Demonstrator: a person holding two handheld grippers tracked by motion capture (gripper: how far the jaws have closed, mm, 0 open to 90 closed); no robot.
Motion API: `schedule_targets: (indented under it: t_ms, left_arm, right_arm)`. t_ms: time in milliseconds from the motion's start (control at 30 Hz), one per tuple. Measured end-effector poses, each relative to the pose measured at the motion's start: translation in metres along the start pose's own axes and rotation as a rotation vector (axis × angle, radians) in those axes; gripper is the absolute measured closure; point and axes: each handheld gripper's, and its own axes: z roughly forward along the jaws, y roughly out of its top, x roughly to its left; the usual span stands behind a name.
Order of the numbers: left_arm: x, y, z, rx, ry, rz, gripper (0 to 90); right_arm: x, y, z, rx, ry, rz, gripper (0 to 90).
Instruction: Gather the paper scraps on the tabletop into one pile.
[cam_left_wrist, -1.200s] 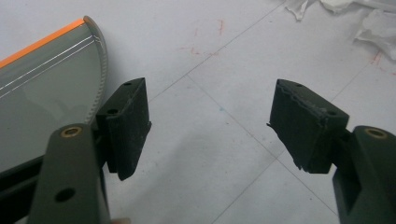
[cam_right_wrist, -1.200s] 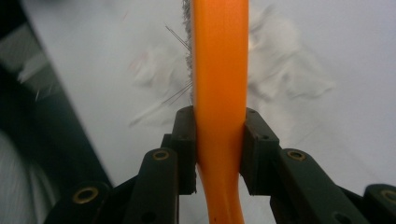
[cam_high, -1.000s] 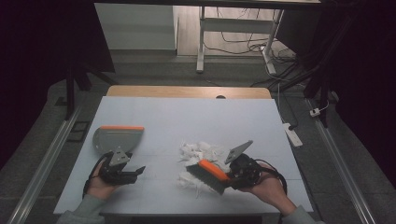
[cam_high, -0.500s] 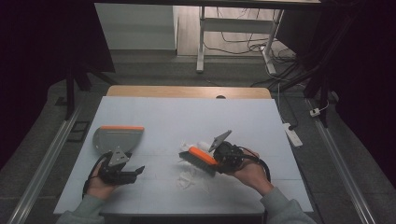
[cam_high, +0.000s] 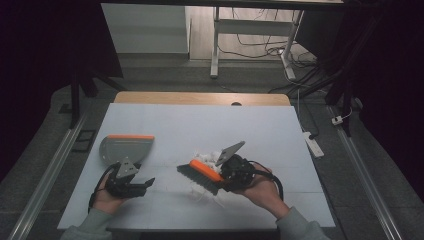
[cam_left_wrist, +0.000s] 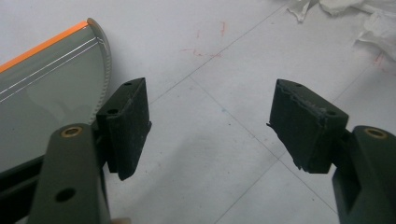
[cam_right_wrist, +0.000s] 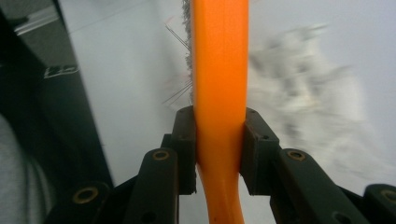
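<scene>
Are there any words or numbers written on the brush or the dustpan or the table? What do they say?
None can be read.
Brush: plain orange handle, no lettering.
Dustpan: grey with an orange edge, no label showing.
Table: faint red scribbles and thin lines, not letters.
Dark surface at the left of the right gripper view: a small pale mark, too blurred to read.
</scene>
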Motion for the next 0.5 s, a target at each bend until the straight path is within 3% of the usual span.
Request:
schedule_targets:
  t_ms: [233,333,400,433,500]
  left_arm:
    - [0.001,0.000,0.000,-0.005,-0.002,-0.005,29.7]
    - [0.001,0.000,0.000,0.000,-0.002,-0.001,29.7]
    - [0.001,0.000,0.000,-0.001,-0.002,-0.002,29.7]
    - [0.001,0.000,0.000,-0.001,-0.002,-0.002,29.7]
    - [0.001,-0.001,0.000,0.000,-0.002,-0.004,29.7]
  right_arm:
    - [0.017,0.012,0.037,0.126,0.050,-0.007,70.0]
    - [0.016,0.016,0.045,0.135,0.027,-0.021,70.0]
    - [0.010,0.019,0.047,0.143,-0.028,-0.024,70.0]
    - [0.006,0.019,0.048,0.145,-0.065,-0.011,69.9]
    - [-0.008,0.019,0.047,0.120,-0.068,0.035,70.0]
